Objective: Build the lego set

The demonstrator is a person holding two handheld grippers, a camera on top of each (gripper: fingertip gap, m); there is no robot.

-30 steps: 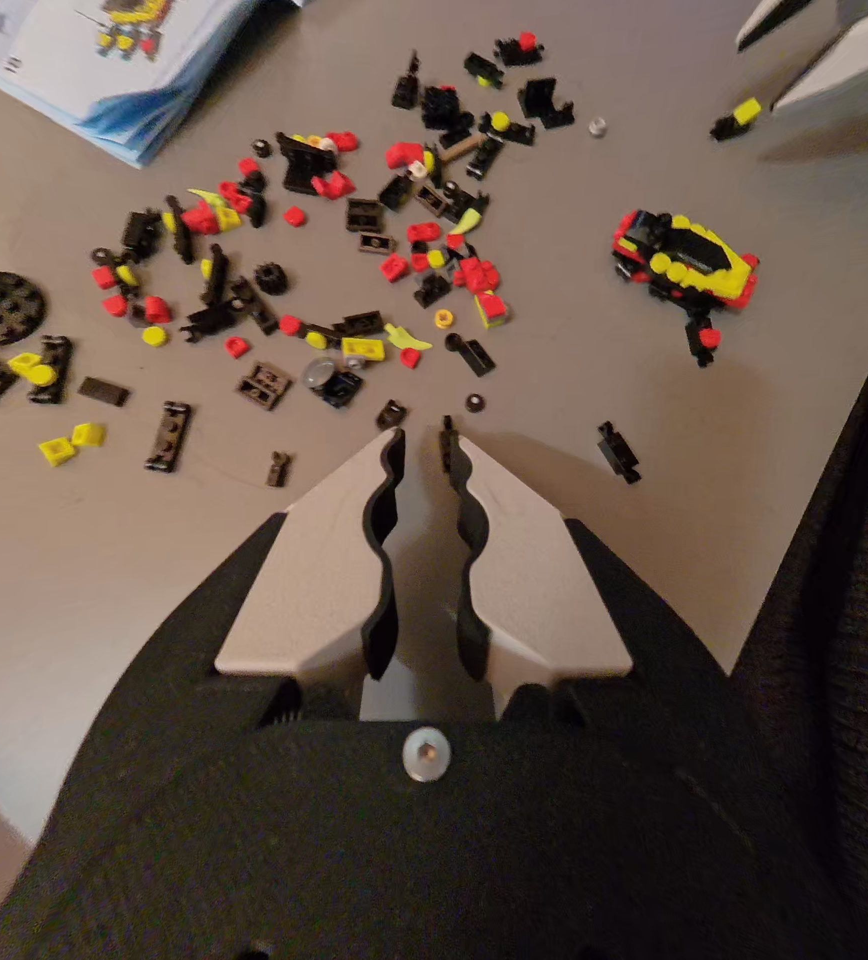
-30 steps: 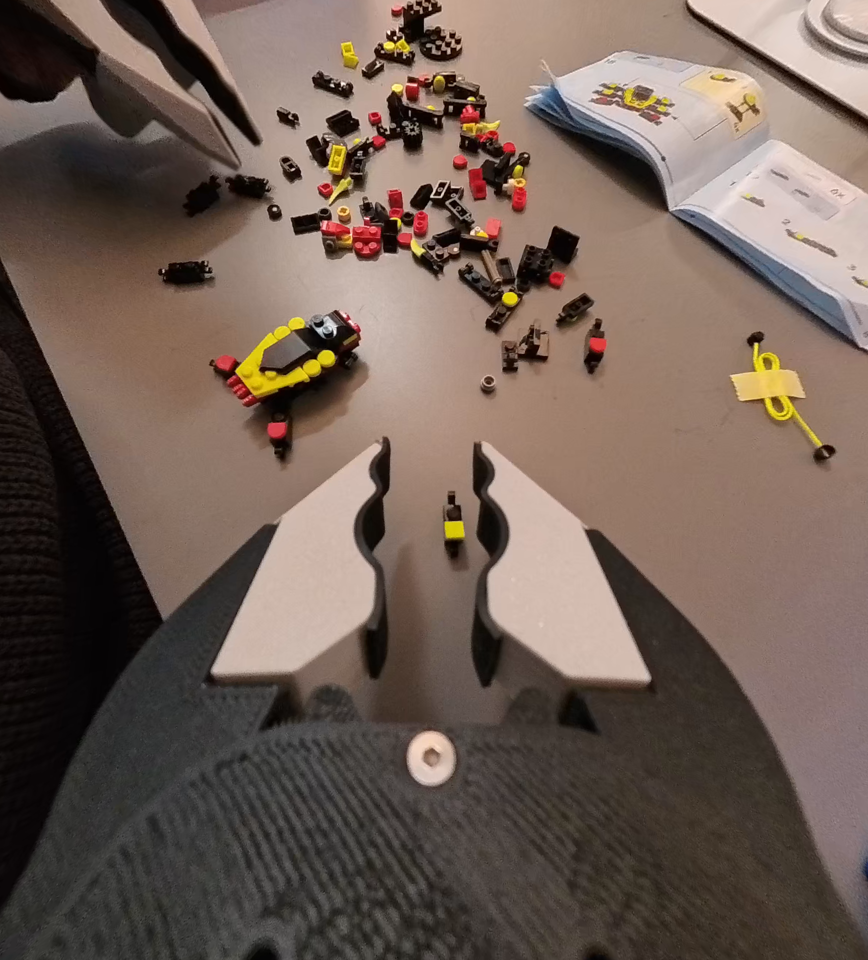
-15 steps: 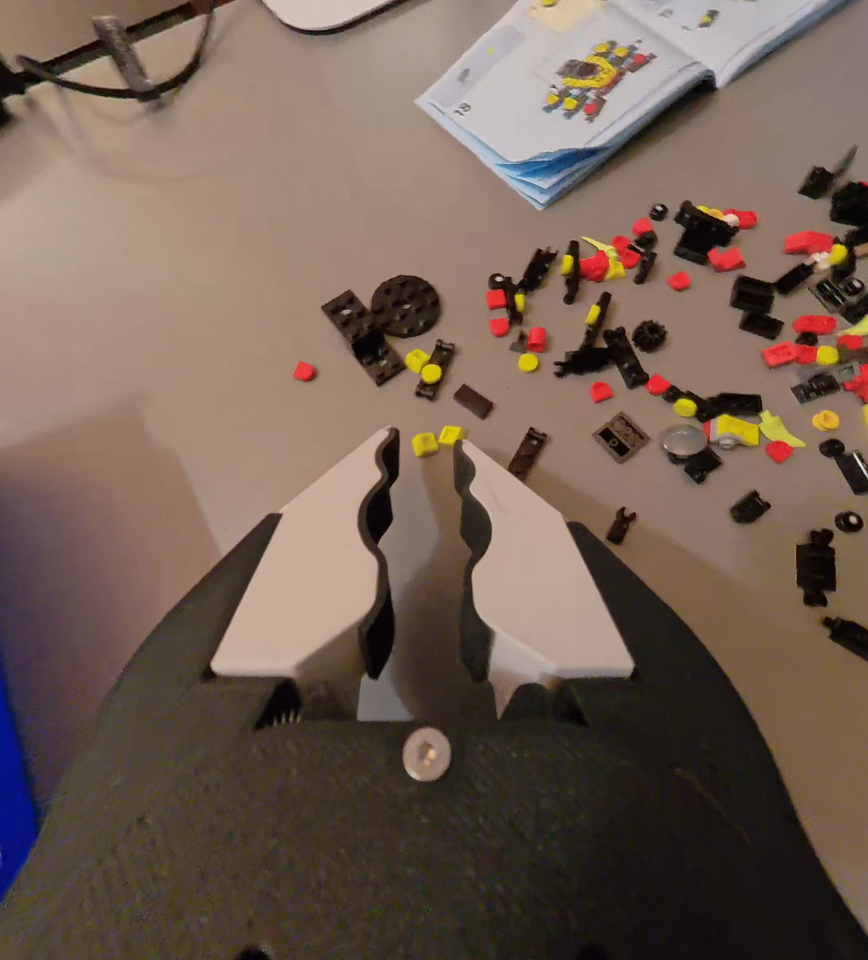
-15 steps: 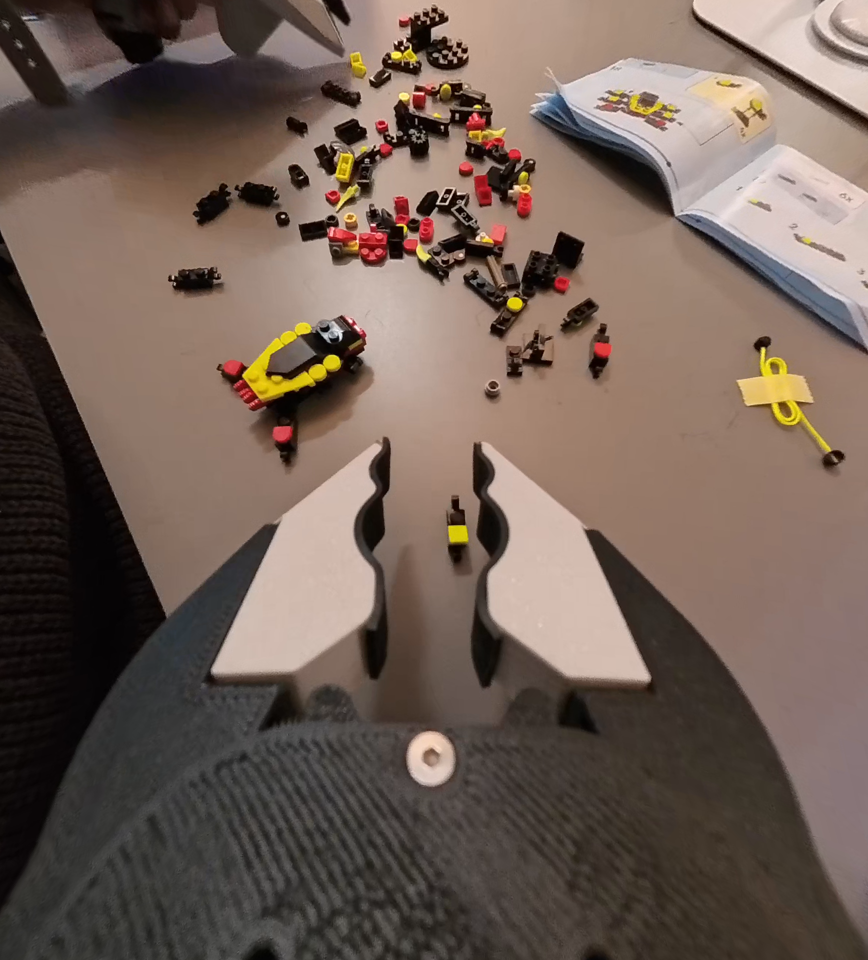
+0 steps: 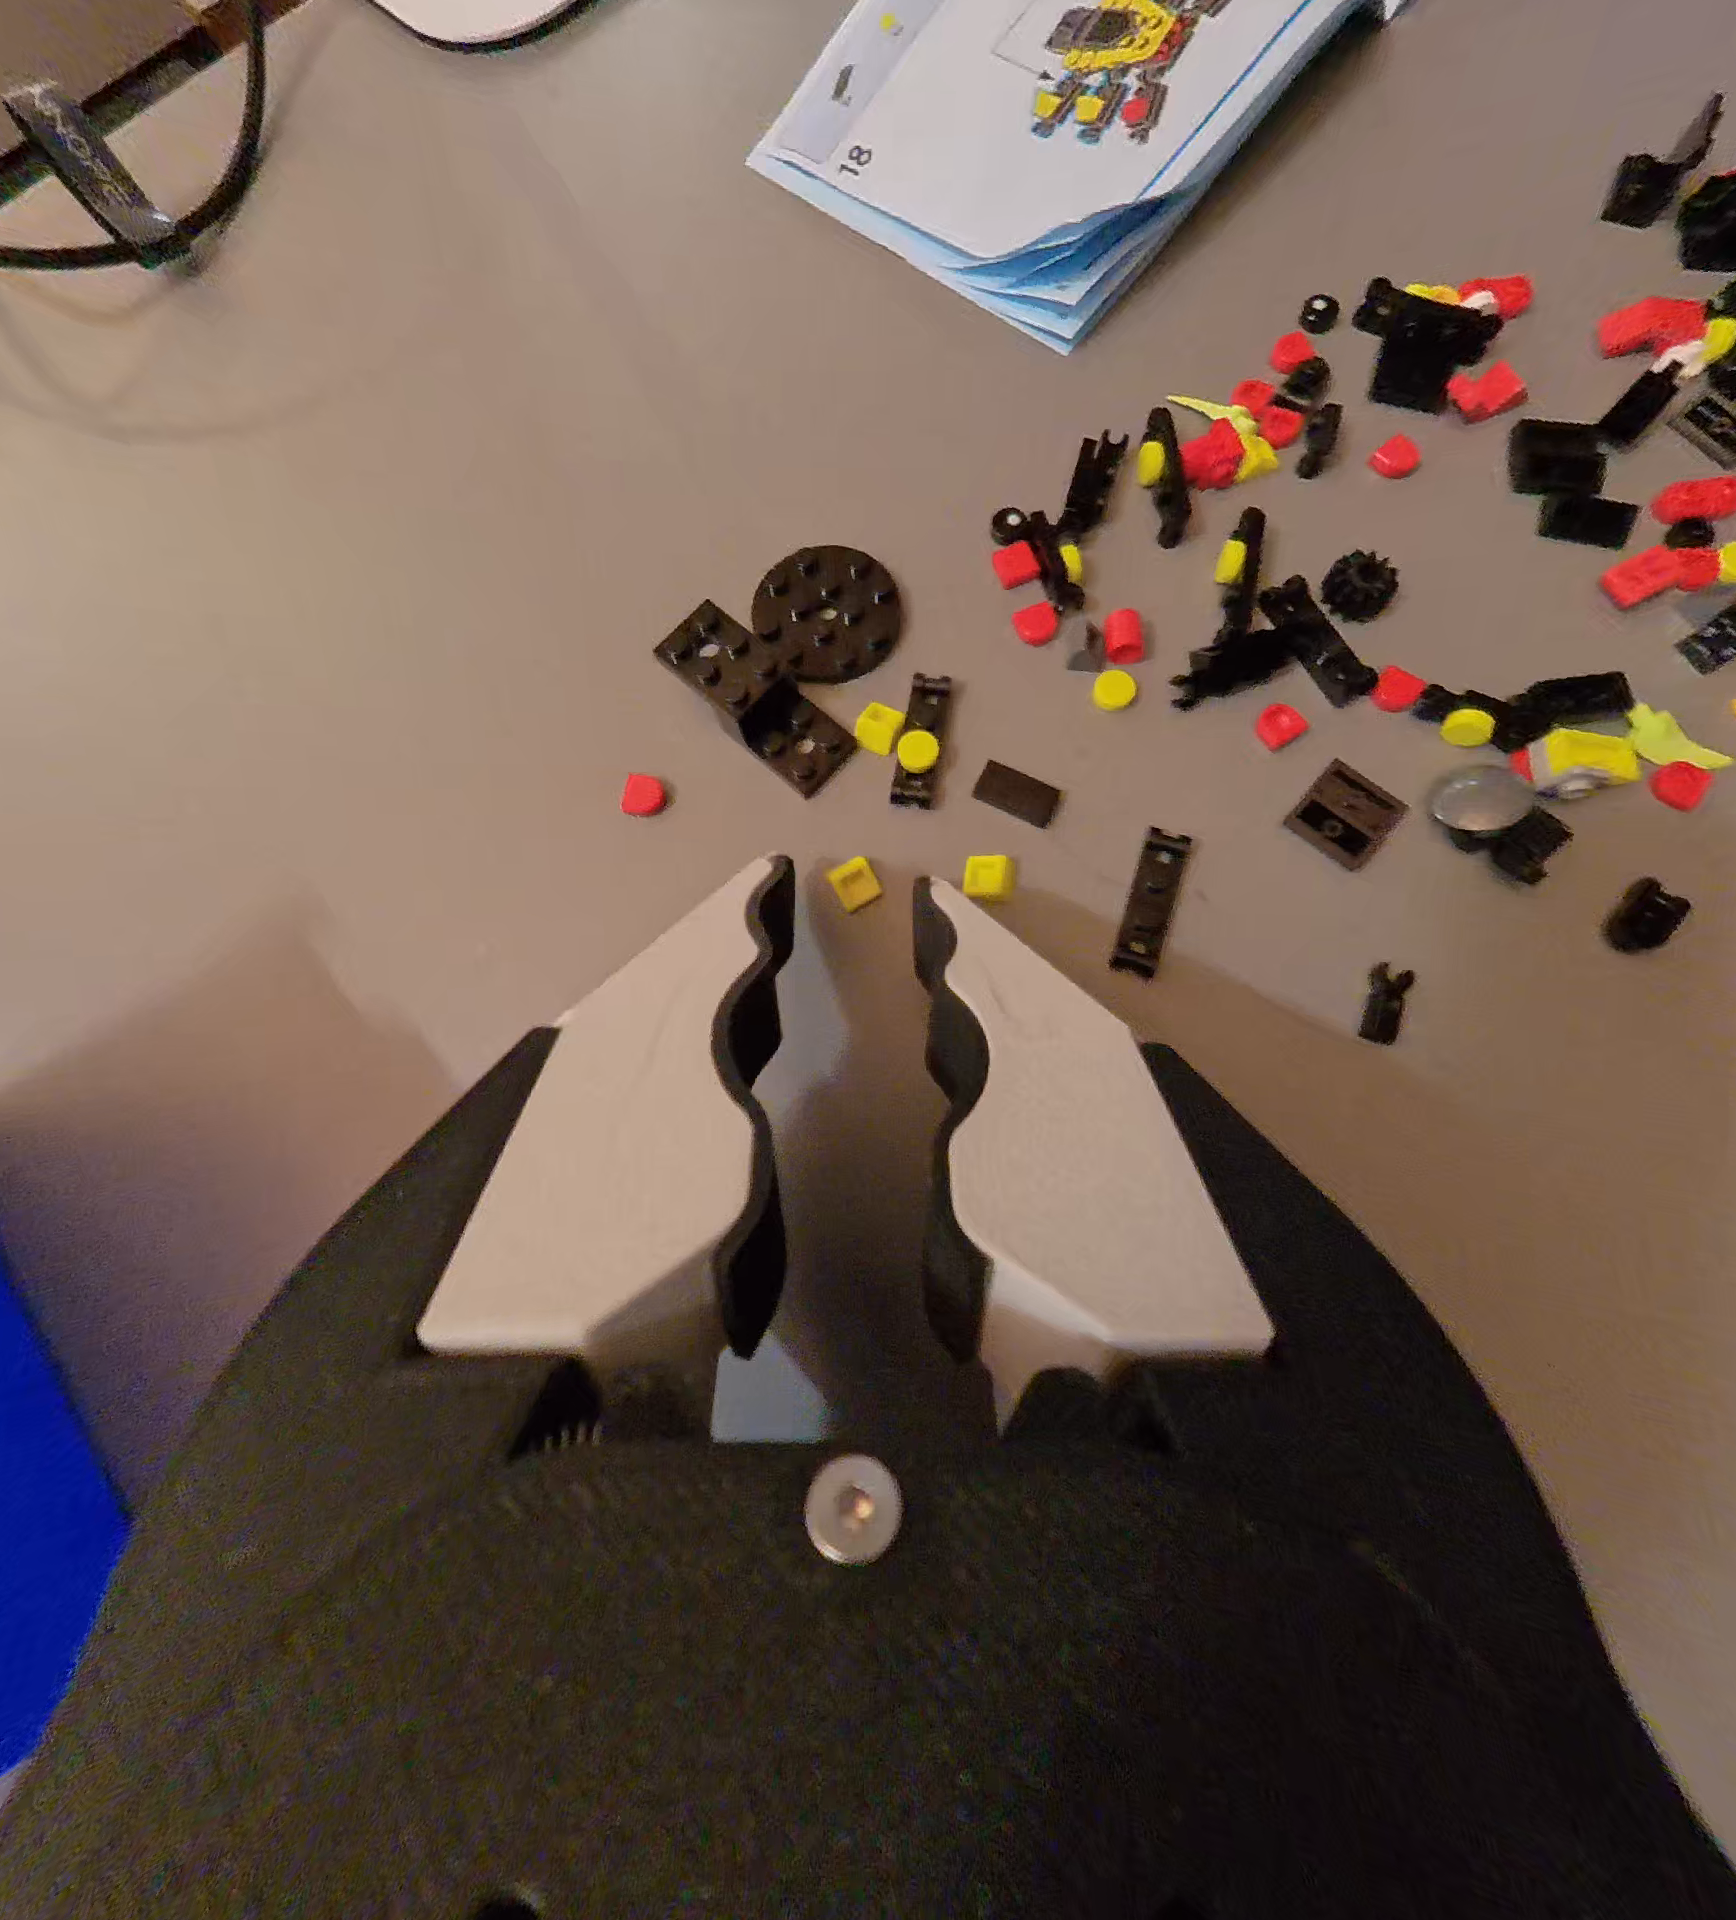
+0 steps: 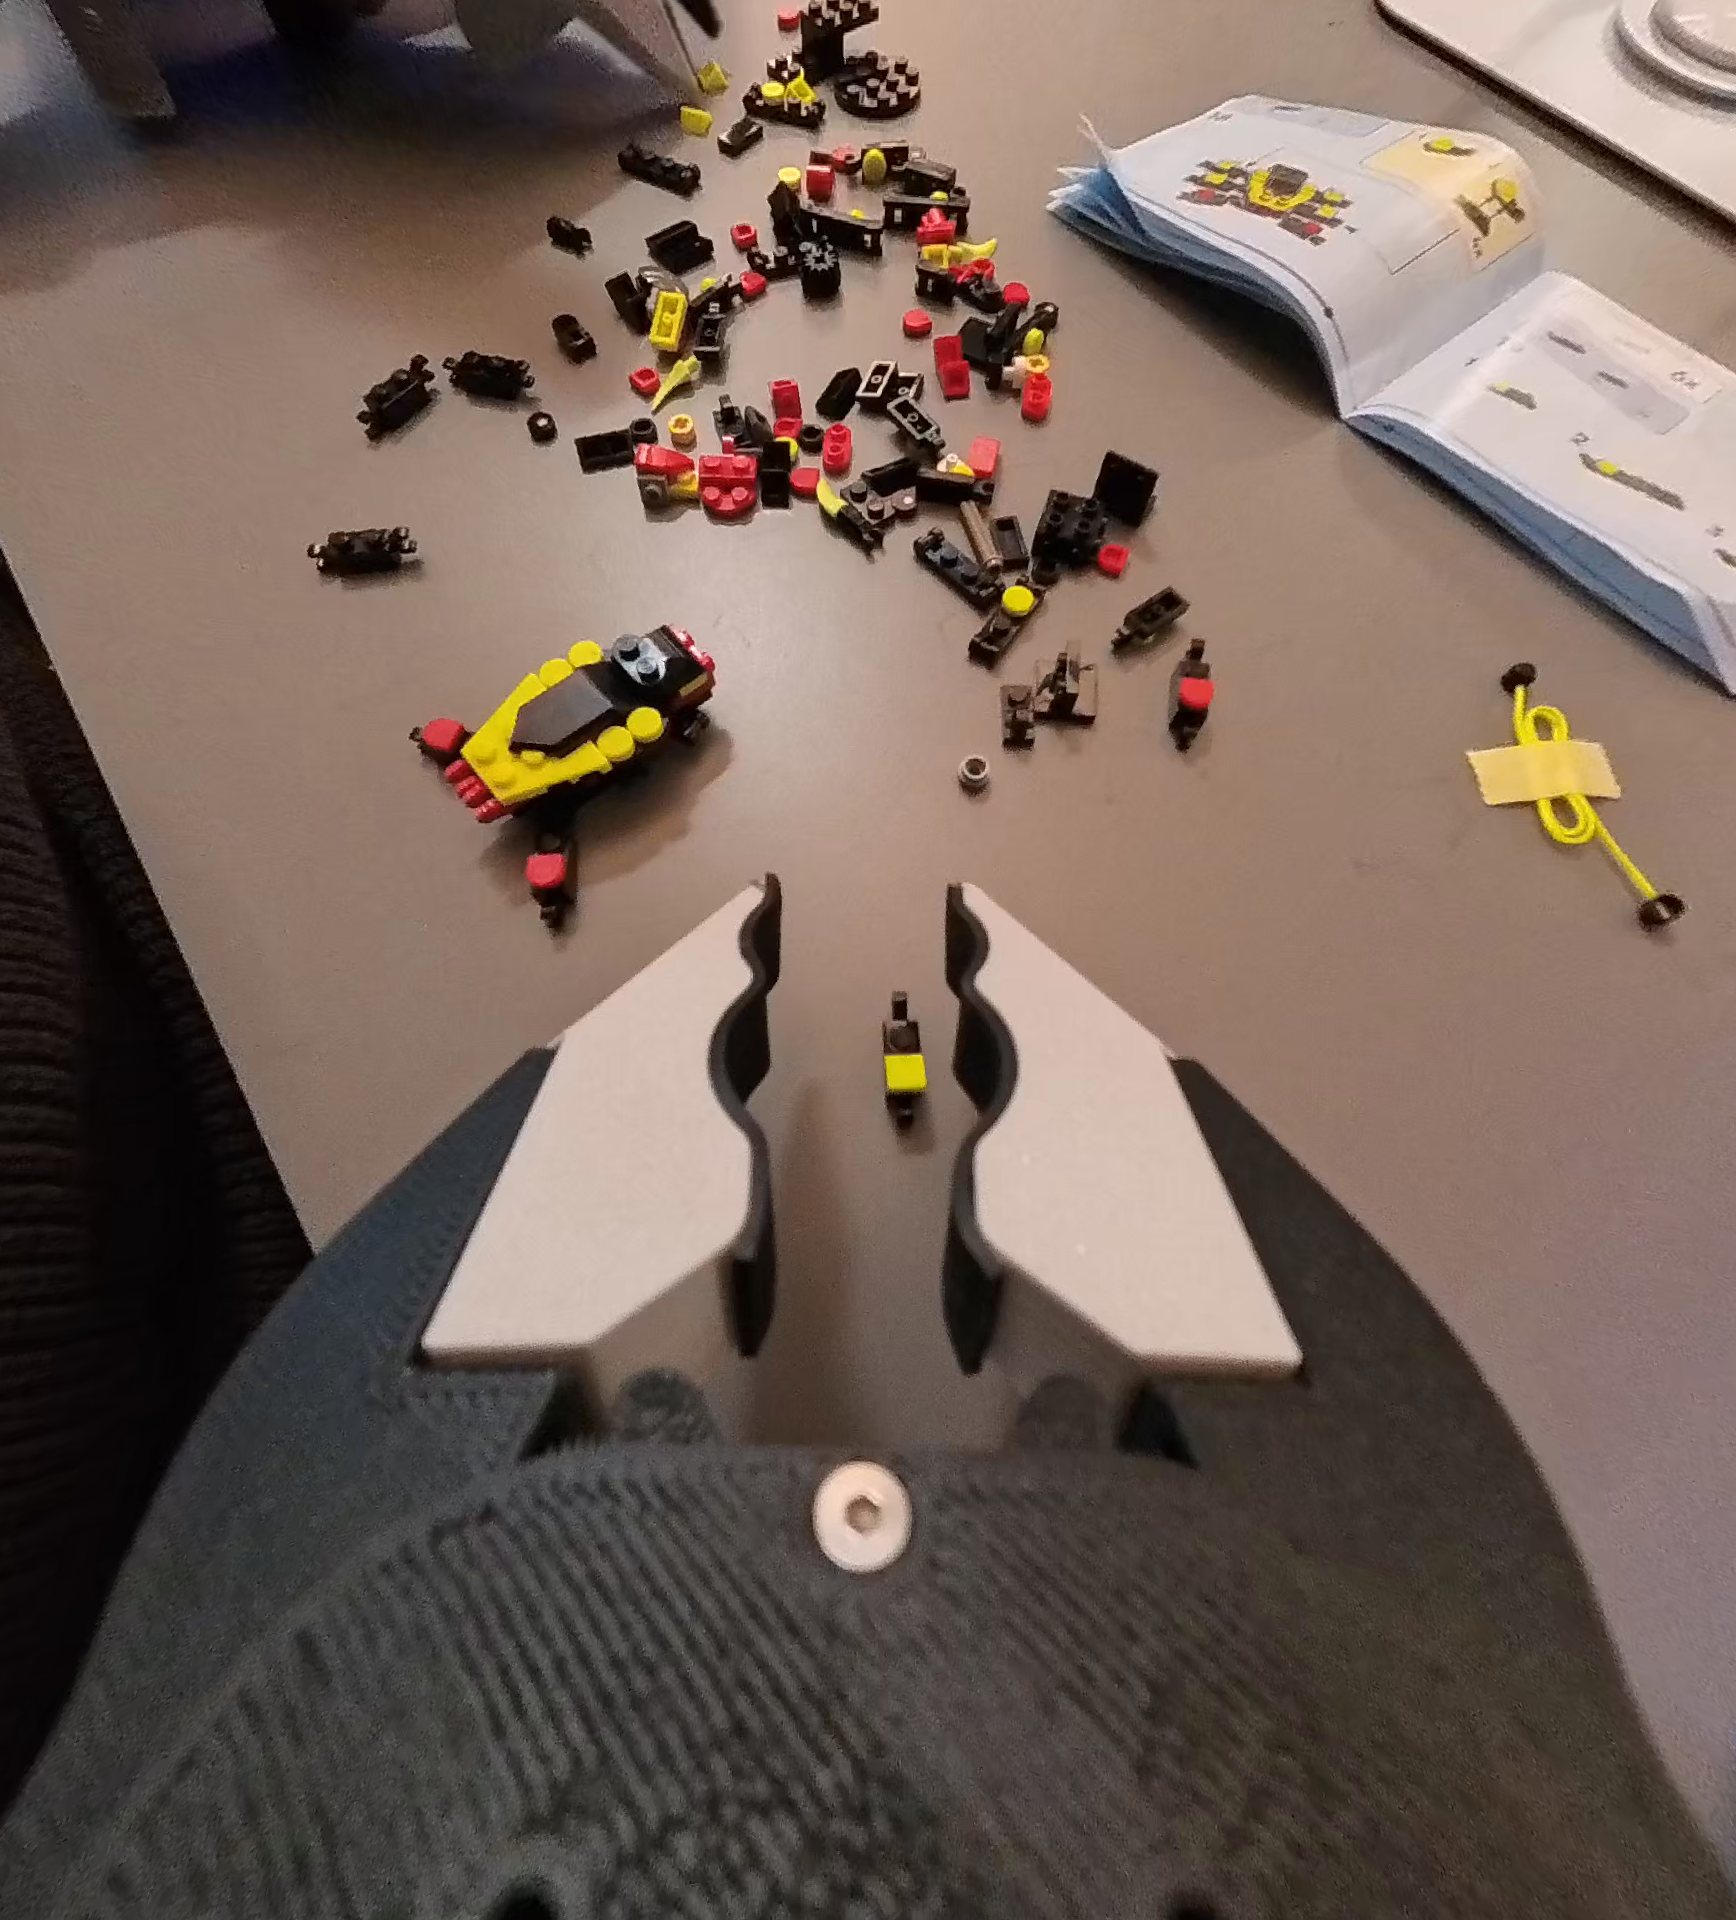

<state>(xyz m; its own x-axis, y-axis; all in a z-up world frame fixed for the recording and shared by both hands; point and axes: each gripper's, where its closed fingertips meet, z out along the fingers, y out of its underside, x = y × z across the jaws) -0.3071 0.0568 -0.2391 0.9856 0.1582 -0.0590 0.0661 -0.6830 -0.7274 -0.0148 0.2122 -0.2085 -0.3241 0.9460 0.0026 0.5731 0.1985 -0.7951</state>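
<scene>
Yellow tile [image 5: 853,884] between open left tongs [image 5: 851,875] | grey table [image 5: 376,623]

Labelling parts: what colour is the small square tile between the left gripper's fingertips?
Yellow tile, lying loose on the table; clearest in the left wrist view.

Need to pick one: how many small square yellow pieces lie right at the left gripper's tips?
2: one yellow square between the open fingertips, untouched; another just beyond the right fingertip.

My left gripper [image 5: 853,883] with matt grey fingers, rough grainy black plastic body, shiny metal screw [image 5: 851,1509], smooth matt grey table [image 5: 324,623], glossy plastic bricks [image 5: 822,613], paper booklet [image 5: 1030,156], my ribbed dark knit sleeve [image 6: 33,1039]
</scene>
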